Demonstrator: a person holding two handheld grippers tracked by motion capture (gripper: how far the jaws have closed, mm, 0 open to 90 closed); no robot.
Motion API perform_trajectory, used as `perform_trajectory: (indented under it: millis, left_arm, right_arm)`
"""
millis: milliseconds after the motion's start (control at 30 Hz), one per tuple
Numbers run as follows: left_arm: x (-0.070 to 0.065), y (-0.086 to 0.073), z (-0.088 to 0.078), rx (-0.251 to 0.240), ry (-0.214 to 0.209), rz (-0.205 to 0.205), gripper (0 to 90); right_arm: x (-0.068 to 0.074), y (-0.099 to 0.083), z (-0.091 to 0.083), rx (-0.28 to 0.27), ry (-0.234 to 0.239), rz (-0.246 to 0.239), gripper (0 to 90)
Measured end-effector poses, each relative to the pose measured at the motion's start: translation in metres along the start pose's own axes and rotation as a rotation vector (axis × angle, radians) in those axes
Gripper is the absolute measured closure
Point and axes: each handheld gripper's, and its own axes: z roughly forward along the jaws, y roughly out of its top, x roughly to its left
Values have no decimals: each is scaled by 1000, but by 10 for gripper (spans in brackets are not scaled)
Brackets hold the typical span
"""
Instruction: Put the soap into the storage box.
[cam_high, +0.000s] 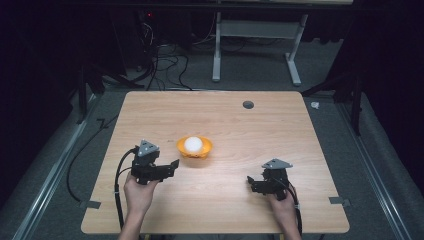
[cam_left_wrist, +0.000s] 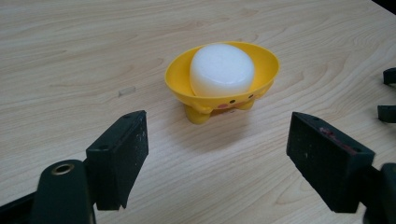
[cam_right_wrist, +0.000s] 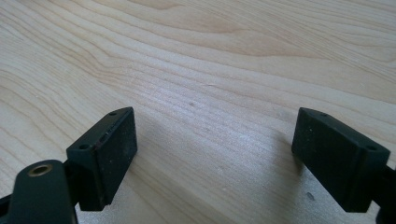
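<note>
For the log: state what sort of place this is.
Probably a lab or recording room: one bare wooden table on grey carpet, dark drapes around it, loose cables and a second desk's white legs behind. A yellow bowl is the sole prop.

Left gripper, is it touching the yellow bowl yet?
Apart. In the left gripper view, bare table lies between the open left gripper and the yellow bowl.
</note>
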Motion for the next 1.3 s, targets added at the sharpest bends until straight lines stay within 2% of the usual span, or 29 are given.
perform_trajectory:
  millis: [500,1300]
  left_arm:
    - [4,-12,-1,11,2,-17,213]
    - [12,-29,-1,15,3,-70,212]
  right_arm:
    - [0,0,0,0,0,0,149]
    - [0,0,0,0,0,-1,149]
